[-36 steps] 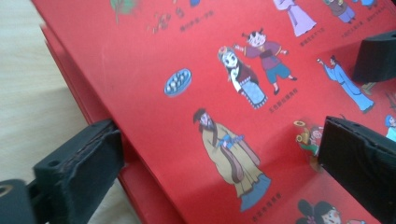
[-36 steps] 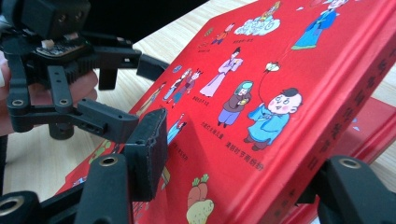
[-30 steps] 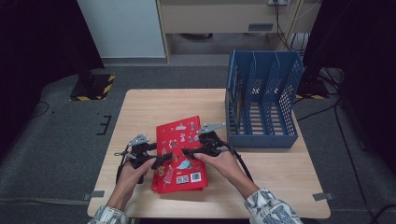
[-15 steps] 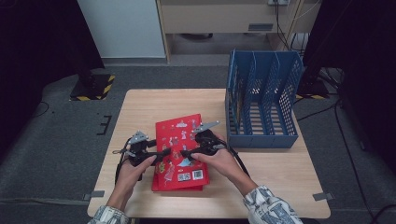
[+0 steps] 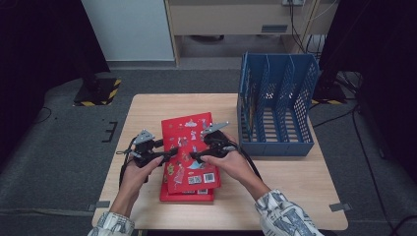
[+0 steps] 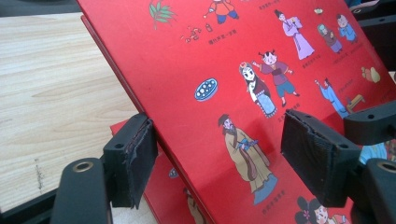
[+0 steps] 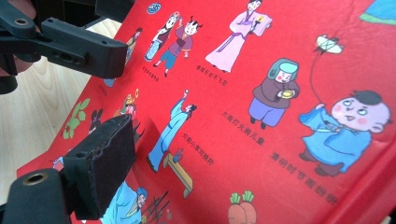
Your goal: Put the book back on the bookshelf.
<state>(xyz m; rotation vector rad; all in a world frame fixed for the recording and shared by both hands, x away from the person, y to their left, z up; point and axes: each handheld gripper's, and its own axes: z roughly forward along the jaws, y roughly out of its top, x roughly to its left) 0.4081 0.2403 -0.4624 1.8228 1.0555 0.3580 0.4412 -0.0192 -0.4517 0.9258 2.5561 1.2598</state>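
Two forearms in patterned sleeves come in from the bottom of the high view, each hand holding one gripper over the lower middle of the desk [image 5: 147,110]. Two red books lie there, one stacked on the other: the upper book [image 5: 189,150] has its left edge raised, and the lower book [image 5: 187,195] peeks out at its bottom edge, most of it hidden.

In the left gripper view, the left gripper [image 6: 215,161] has just been closing its jaws around the raised edge of the upper book; one pad sits beneath the edge at lower left, the other over the cover at lower right, and the pads have not yet pressed on it. A corner of the lower book shows beneath, partly cut off.

In the right gripper view, the right gripper [image 7: 154,182] shows one pad at lower left above the cover; its second jaw is out of frame, so its grip cannot be told.

One blue file rack [image 5: 275,105] with three slots stands on the desk in the right centre of the high view, well apart from the books.
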